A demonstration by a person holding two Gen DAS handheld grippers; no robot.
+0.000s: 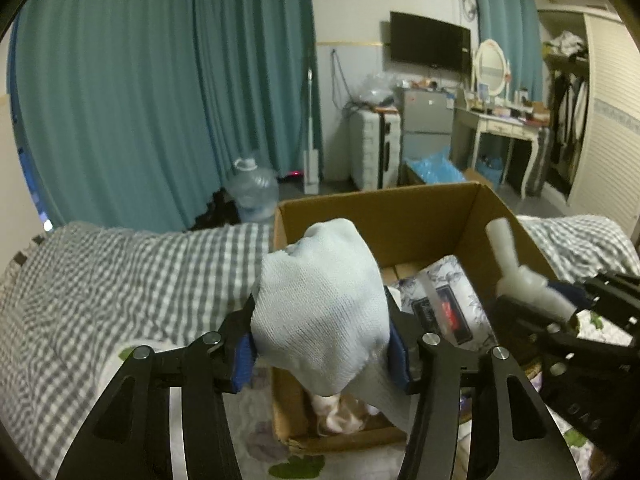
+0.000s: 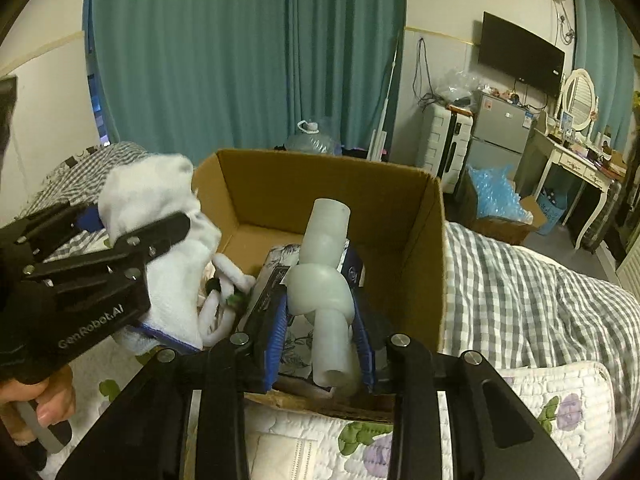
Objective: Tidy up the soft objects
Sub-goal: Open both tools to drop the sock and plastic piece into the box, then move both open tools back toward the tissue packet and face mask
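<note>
We take the open cardboard box (image 2: 416, 240) as our landmark: plain brown corrugated board, square-cornered, flaps up, resting on the bed's grey-and-white checked cover (image 2: 540, 288).

Our left gripper (image 1: 320, 344) hangs over the box's near left corner. Its jaws are partly spread, and the blue ribbed pads press on both sides of a pale blue-white knitted cloth (image 1: 320, 300), a soft bunched lump with a fine woven grain whose loose end droops toward the inside of the box.

Our right gripper (image 2: 320, 344) sits over the box's near edge. Its jaws stand narrower, closed on a translucent whitish rubbery tube (image 2: 324, 280), smooth, thick-walled and tied in a single knot, with one open end pointing up over the box's interior.

Inside the box, on its floor, lies a flat floral-printed packet (image 1: 440, 300). Left of it rests a white fuzzy looped toy (image 2: 228, 292).

In front of the box a quilted pad with purple flowers and green leaves (image 2: 552, 404) covers the bed.
</note>
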